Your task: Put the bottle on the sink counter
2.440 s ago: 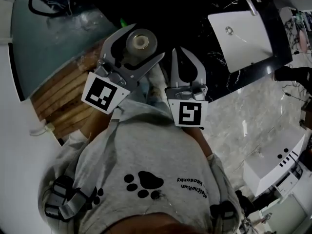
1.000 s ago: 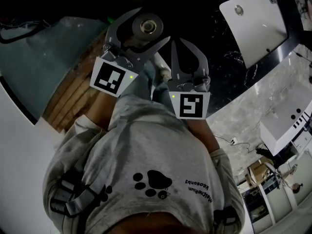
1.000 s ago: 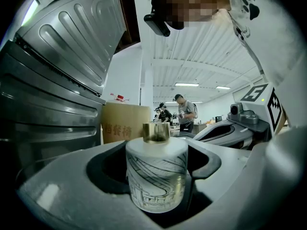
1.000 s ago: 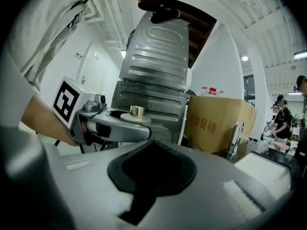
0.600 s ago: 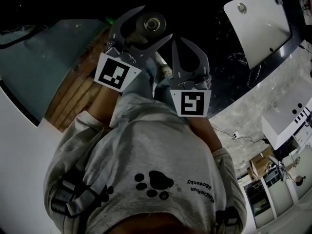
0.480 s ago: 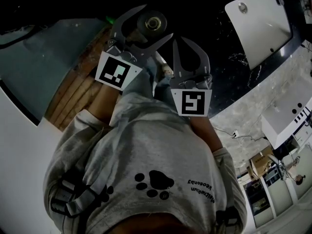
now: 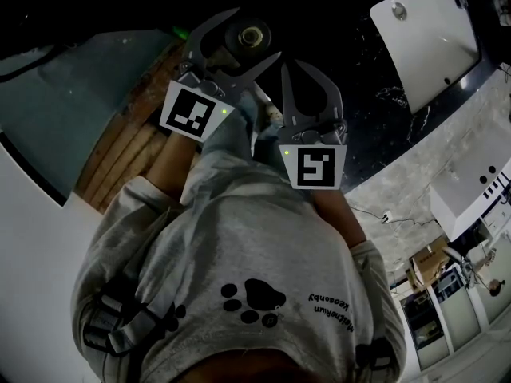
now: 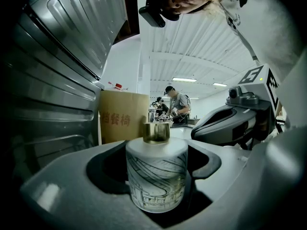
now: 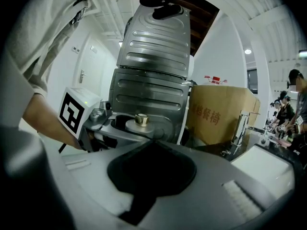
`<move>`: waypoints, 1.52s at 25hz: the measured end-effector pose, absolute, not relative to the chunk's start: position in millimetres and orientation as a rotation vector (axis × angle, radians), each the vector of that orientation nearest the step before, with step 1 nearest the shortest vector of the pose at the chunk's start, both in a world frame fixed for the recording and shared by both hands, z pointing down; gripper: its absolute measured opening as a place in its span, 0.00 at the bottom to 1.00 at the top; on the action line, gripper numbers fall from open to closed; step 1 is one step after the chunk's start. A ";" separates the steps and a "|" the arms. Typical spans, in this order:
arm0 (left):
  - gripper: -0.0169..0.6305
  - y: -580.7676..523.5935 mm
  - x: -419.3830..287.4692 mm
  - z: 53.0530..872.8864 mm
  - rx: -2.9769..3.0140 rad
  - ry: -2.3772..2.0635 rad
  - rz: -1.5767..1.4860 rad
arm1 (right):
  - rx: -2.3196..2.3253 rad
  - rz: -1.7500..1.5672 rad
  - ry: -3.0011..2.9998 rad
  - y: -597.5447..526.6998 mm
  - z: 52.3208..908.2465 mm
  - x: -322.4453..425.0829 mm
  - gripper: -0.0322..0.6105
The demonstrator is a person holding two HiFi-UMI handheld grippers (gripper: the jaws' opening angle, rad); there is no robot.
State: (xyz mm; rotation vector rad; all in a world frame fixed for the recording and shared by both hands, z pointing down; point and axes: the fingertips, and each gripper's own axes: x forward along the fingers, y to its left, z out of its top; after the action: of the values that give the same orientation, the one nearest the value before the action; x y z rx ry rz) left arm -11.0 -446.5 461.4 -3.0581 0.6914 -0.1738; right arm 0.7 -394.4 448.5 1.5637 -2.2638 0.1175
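A squat white bottle (image 8: 157, 176) with dark line drawings and a gold cap (image 8: 156, 132) stands upright between the jaws of my left gripper (image 8: 156, 150), which is shut on it. From above, in the head view, the bottle's round top (image 7: 251, 36) shows inside the left gripper (image 7: 255, 34), over the dark counter. Just to its right, my right gripper (image 7: 289, 72) is shut with nothing in it. In the right gripper view, the right gripper (image 9: 152, 145) has its tips together, and the bottle (image 9: 139, 121) sits to its left in the left gripper.
A white sink basin (image 7: 427, 34) is set in the black marbled counter (image 7: 359, 78) at the upper right. A ribbed metal appliance (image 9: 153, 71) and a cardboard box (image 9: 220, 114) stand ahead, with a faucet (image 9: 240, 123) beside the box. Wooden slats (image 7: 120, 150) lie to the left.
Since the oldest frame the view has swung, and the sink now sits further to the upper right. The left gripper still holds the bottle. Over the last half second hardly anything differs.
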 end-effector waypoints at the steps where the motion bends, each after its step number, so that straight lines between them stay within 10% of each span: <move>1: 0.55 -446.5 -10.5 463.7 -3.060 0.689 -0.176 | 1.553 0.111 -2.261 -393.8 449.3 1.0 0.05; 38: 0.68 -420.0 -62.3 479.0 -3.041 0.958 -0.346 | 1.541 0.013 -2.352 -358.6 418.7 0.6 0.05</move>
State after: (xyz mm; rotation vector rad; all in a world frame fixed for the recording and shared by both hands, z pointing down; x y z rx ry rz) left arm -62.3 -420.0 479.0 -3.0414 0.9581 -0.3460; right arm 0.6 -358.6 418.7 1.5406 -2.3521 0.0131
